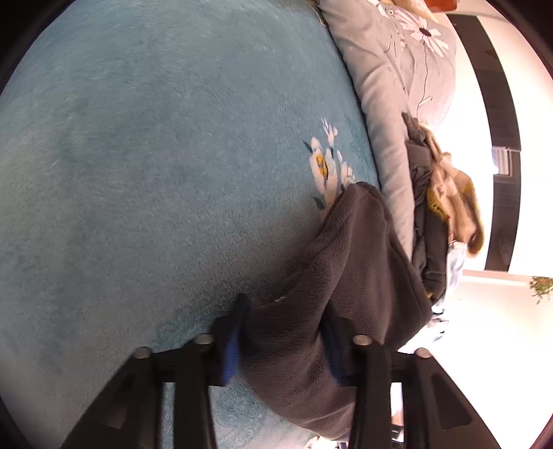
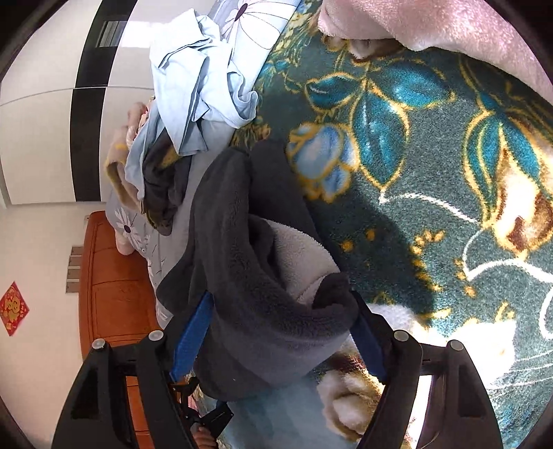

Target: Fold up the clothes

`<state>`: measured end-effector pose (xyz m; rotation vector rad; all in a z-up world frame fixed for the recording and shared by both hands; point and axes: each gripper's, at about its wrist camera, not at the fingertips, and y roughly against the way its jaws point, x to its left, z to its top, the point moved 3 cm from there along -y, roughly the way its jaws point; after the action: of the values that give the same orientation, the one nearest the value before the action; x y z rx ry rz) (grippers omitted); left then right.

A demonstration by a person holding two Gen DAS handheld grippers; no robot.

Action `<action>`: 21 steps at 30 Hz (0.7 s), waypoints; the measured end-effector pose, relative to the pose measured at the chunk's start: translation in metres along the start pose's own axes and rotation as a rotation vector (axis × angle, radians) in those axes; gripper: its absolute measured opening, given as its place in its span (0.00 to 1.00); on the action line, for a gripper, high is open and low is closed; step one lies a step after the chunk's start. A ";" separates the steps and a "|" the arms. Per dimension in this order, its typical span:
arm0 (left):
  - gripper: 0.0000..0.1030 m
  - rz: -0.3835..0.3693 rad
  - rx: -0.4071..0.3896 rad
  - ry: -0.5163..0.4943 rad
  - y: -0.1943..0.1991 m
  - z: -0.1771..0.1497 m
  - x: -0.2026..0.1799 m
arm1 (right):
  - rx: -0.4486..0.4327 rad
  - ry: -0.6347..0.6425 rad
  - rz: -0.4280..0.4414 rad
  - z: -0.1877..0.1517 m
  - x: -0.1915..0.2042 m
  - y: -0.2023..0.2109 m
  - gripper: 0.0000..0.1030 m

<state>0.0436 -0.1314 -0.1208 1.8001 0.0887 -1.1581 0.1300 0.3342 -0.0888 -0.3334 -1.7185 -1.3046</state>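
Here both the left gripper (image 1: 287, 331) and right gripper (image 2: 280, 321) clamp the dark fleece garment (image 2: 242, 241).

Left view: teal blanket (image 1: 155, 155) open and bare across most of frame, free passage. Obstructions at far edge: grey floral quilt (image 1: 390, 86) w/ clothes pile (image 1: 439, 207) on it. Right view: floral blanket (image 2: 432, 165) mostly free; pink blanket (image 2: 432, 20) overlaps its upper edge, light blue garment (image 2: 197, 86) heaped opposite.
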 end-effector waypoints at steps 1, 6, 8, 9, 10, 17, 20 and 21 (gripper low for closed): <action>0.30 0.003 -0.005 -0.010 0.002 -0.001 -0.002 | 0.004 -0.006 -0.013 0.001 0.001 0.000 0.75; 0.23 0.087 -0.035 -0.132 0.017 -0.010 -0.014 | 0.023 -0.011 -0.063 0.002 0.010 0.001 0.48; 0.23 0.104 -0.048 -0.161 0.023 -0.011 -0.020 | 0.039 0.015 -0.067 0.000 0.017 0.003 0.41; 0.22 0.113 -0.050 -0.169 0.027 -0.013 -0.019 | 0.046 0.029 -0.074 -0.001 0.020 0.004 0.39; 0.22 0.122 -0.052 -0.172 0.030 -0.014 -0.020 | 0.055 0.042 -0.080 -0.002 0.023 0.005 0.38; 0.21 0.120 -0.041 -0.163 0.067 -0.033 -0.015 | 0.121 0.111 -0.058 -0.019 0.038 0.028 0.31; 0.21 0.106 -0.011 -0.176 0.081 -0.046 -0.021 | 0.152 0.136 -0.065 -0.031 0.035 0.046 0.29; 0.21 0.122 0.000 -0.196 0.085 -0.051 -0.024 | 0.162 0.144 -0.068 -0.035 0.034 0.052 0.26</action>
<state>0.1078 -0.1296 -0.0417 1.6589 -0.1337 -1.2397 0.1644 0.3151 -0.0294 -0.0866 -1.7121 -1.1984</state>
